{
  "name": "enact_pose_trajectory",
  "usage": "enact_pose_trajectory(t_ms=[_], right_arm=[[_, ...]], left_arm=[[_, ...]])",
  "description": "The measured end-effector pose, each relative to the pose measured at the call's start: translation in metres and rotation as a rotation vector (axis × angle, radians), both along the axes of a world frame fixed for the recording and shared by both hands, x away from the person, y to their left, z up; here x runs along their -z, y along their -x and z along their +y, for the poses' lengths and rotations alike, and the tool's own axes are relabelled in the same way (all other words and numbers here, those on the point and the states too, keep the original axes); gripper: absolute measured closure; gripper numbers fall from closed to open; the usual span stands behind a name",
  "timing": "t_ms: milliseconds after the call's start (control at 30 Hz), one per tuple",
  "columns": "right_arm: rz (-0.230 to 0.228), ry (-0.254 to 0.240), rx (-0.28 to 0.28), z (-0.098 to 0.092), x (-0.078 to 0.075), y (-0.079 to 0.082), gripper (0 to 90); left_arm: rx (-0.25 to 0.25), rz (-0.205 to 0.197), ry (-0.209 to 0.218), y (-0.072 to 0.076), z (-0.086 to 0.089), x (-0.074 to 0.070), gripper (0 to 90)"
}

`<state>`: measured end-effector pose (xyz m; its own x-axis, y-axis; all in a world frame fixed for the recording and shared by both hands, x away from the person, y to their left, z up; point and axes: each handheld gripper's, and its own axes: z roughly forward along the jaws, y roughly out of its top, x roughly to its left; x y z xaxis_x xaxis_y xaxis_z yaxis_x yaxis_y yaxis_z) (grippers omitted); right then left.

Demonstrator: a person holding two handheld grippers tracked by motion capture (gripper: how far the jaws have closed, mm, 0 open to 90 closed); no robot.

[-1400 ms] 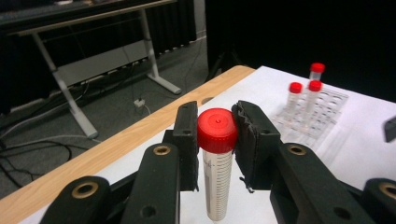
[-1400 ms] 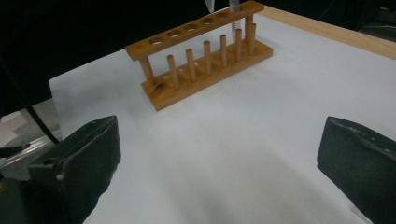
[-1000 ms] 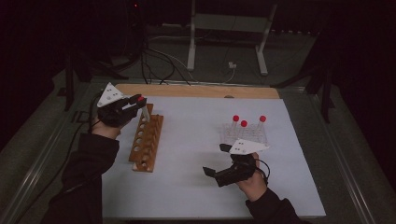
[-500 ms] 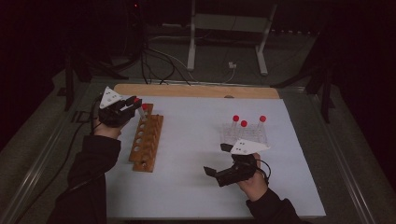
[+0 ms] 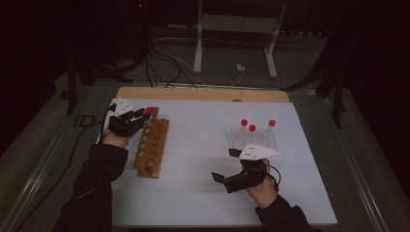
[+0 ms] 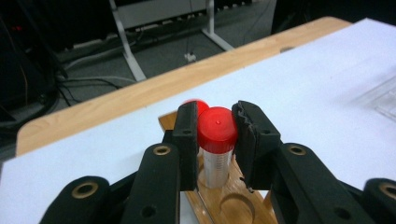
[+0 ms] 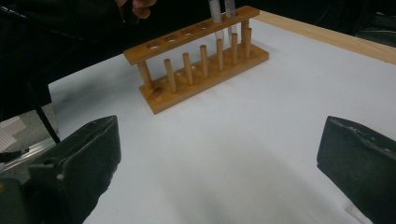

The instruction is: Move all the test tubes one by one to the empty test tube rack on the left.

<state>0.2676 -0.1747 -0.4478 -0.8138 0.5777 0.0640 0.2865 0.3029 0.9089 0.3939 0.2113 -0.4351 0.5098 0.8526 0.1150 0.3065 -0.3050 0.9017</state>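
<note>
Red-capped clear plastic tube (image 6: 216, 149) stands upright between the two black jaws of the left gripper (image 6: 215, 140), which press on either side of its cap; its lower end sits over a round hole at the far end of the long wooden tube rack (image 5: 152, 147), though whether it has reached the bottom of the rack cannot be told. Just behind it in the left gripper view a second red cap (image 6: 201, 105) shows, blurred. The rack lies lengthwise near the left edge of the white desk (image 5: 203, 193), with a row of empty holes along its top and upright pegs along its base, seen clearly in the right gripper view (image 7: 196, 60). The right gripper (image 5: 231, 166) hovers low over the near right part of the desk, its jaws spread wide with nothing between them, pointing toward the rack. Just beyond it, toward the right edge, a clear plastic holder (image 5: 254, 140) carries three more red-capped tubes (image 5: 253, 128). A strip of bare wood (image 5: 203, 94) runs along the desk's far edge.
</note>
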Motion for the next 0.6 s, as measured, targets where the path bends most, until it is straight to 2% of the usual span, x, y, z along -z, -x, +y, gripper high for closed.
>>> enact_pose_trajectory(t_ms=[333,500,600], right_arm=[[0.005,0.003,-0.001,-0.0007,0.0005,-0.0008,0.0],[0.005,-0.004,0.001,-0.0019,-0.0001,-0.0008,0.0],[0.005,-0.006,0.001,-0.0022,-0.0007,-0.0008,0.0]], left_arm=[[-0.001,0.041,-0.039,-0.0037,-0.0032,0.0072,71.9],[-0.001,0.041,-0.028,-0.0034,-0.0025,0.0086,71.8],[0.002,0.063,-0.018,-0.0043,-0.0012,0.0071,71.2]])
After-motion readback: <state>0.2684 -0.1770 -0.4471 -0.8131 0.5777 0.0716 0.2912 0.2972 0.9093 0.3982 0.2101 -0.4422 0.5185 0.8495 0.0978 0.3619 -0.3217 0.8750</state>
